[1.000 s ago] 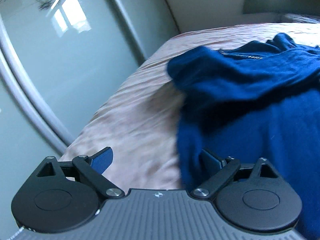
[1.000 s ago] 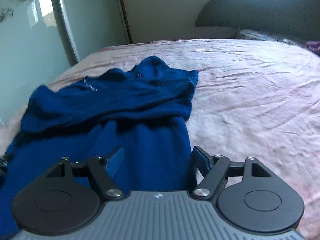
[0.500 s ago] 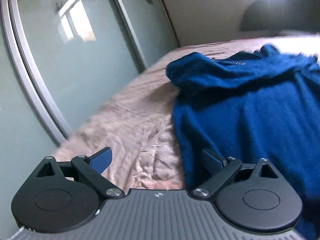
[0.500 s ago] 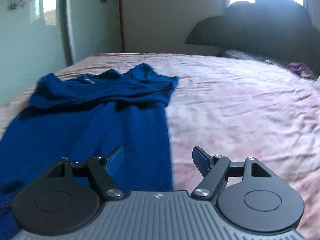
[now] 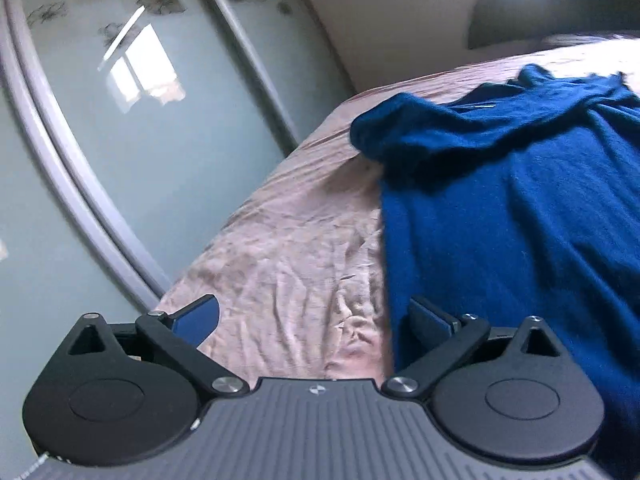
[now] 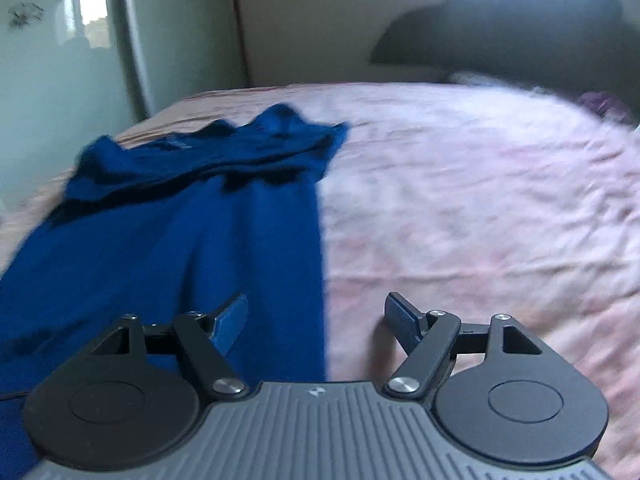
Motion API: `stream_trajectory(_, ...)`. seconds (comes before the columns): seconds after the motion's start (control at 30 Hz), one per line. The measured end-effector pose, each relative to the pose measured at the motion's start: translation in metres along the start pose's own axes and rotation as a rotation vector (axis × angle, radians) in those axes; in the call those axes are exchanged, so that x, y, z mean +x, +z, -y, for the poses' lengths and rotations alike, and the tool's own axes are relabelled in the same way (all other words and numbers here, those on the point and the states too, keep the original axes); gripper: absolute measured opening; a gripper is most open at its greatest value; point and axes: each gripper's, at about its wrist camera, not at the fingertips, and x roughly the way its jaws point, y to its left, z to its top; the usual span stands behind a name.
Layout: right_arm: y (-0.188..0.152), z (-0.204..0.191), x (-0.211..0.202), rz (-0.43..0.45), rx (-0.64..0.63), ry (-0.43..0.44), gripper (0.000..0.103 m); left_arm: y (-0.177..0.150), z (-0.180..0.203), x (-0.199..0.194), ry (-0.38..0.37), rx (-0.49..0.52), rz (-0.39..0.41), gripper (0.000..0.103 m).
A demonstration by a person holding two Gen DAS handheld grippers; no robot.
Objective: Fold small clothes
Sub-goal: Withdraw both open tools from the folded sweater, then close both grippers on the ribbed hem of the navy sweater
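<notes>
A dark blue garment (image 5: 500,216) lies spread on the pink bedsheet (image 5: 288,264), its far part bunched into a rumpled fold (image 6: 208,156). My left gripper (image 5: 316,320) stands open over the garment's left edge, right finger above blue cloth, left finger above bare sheet. In the right wrist view the garment (image 6: 168,248) runs toward me. The right gripper (image 6: 316,320) is open over its right edge, left finger above the cloth, right finger above the sheet (image 6: 480,220). Nothing sits between either pair of fingers.
Pale green sliding wardrobe doors (image 5: 120,128) with grey frames run close along the bed's left side. A dark curved headboard (image 6: 500,36) and a purple item (image 6: 600,102) sit at the bed's far right. Wrinkled sheet spreads wide to the garment's right.
Both grippers have drawn back toward the garment's near end, so more of its length shows ahead. The left one shifted leftward onto the cloth's left edge. Neither pair of jaws changed width.
</notes>
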Motion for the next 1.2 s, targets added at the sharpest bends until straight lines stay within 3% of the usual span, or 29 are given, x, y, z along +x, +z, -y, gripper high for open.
stream_trajectory(0.07, -0.001, 0.000, -0.007, 0.017, 0.008, 0.032, 0.075, -0.001, -0.007, -0.006, -0.065, 0.007, 0.005, 0.102)
stream_trajectory(0.17, -0.002, 0.011, -0.025, 0.100, 0.055, 0.106, 0.076, -0.001, -0.017, -0.017, -0.234, -0.009, -0.039, 0.102)
stream_trajectory(0.2, -0.004, 0.018, -0.031, 0.125, 0.095, 0.154, 0.081, -0.001, -0.019, -0.018, -0.285, -0.016, -0.067, 0.102)
stream_trajectory(0.23, -0.005, 0.024, -0.033, 0.120, 0.125, 0.197, 0.088, -0.002, -0.021, -0.019, -0.324, -0.028, -0.089, 0.102)
stream_trajectory(0.33, -0.008, 0.032, -0.032, 0.022, 0.138, 0.261, 0.088, -0.008, -0.023, -0.024, -0.433, -0.089, -0.169, 0.101)
stream_trajectory(0.47, -0.019, 0.030, -0.039, -0.073, 0.059, 0.222, 0.088, -0.015, -0.030, -0.017, -0.569, -0.225, -0.282, 0.101)
stream_trajectory(0.57, -0.026, 0.035, -0.048, -0.124, 0.033, 0.233, 0.088, -0.020, -0.030, -0.019, -0.596, -0.257, -0.310, 0.102)
stream_trajectory(0.7, -0.032, 0.038, -0.061, -0.180, -0.005, 0.251, 0.088, -0.022, -0.024, -0.023, -0.624, -0.215, -0.301, 0.103)
stream_trajectory(0.97, -0.049, 0.035, -0.076, -0.196, -0.055, 0.277, 0.088, -0.023, -0.014, -0.037, -0.740, -0.156, -0.293, 0.101)
stream_trajectory(1.1, -0.049, 0.033, -0.076, -0.219, 0.005, 0.389, 0.075, -0.023, -0.011, -0.040, -0.792, -0.153, -0.284, 0.100)
stream_trajectory(1.17, -0.049, 0.032, -0.074, -0.221, 0.030, 0.423, 0.075, -0.024, -0.010, -0.042, -0.795, -0.147, -0.277, 0.095)
stream_trajectory(1.2, -0.049, 0.032, -0.074, -0.224, 0.040, 0.437, 0.065, -0.024, -0.010, -0.043, -0.789, -0.142, -0.273, 0.090)
